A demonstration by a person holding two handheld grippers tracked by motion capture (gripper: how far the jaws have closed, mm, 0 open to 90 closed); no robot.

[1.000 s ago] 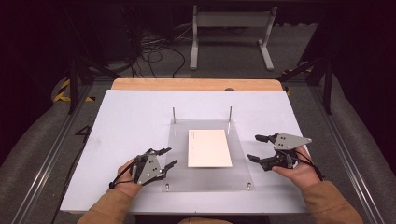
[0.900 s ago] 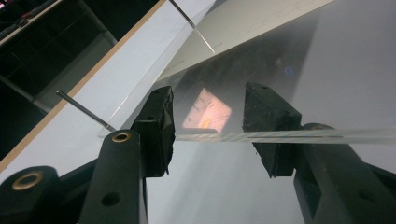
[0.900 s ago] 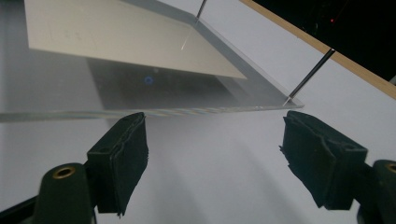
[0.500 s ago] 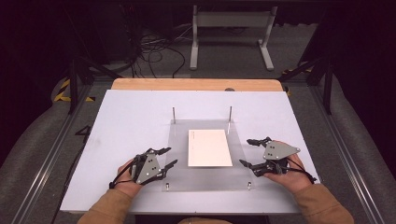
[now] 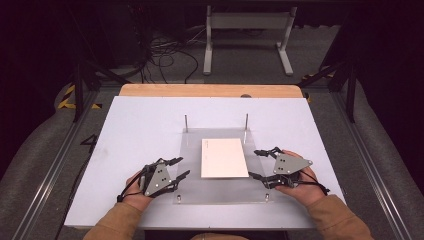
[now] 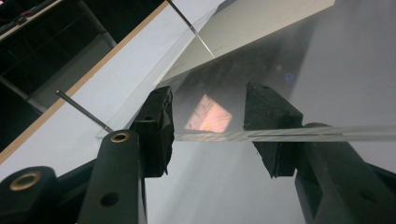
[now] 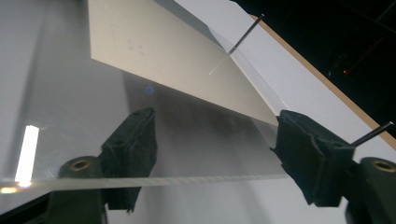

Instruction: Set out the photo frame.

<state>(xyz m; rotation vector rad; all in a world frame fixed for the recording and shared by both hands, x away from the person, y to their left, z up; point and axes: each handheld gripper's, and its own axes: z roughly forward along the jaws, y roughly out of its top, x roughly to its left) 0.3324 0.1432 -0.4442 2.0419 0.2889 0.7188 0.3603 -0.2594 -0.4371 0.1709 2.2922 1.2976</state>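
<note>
Both tongs, left [image 5: 176, 168] and right [image 5: 256, 162], gaping and empty astride plate [image 5: 190, 150] edges: close level together, lifting evenly, keeping card [image 5: 223, 157] between from sliding.

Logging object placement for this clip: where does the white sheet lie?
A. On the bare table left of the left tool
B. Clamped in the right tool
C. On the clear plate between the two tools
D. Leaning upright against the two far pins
C: the white sheet lies flat on the clear plate, between the left tool and the right tool, both open.
</note>
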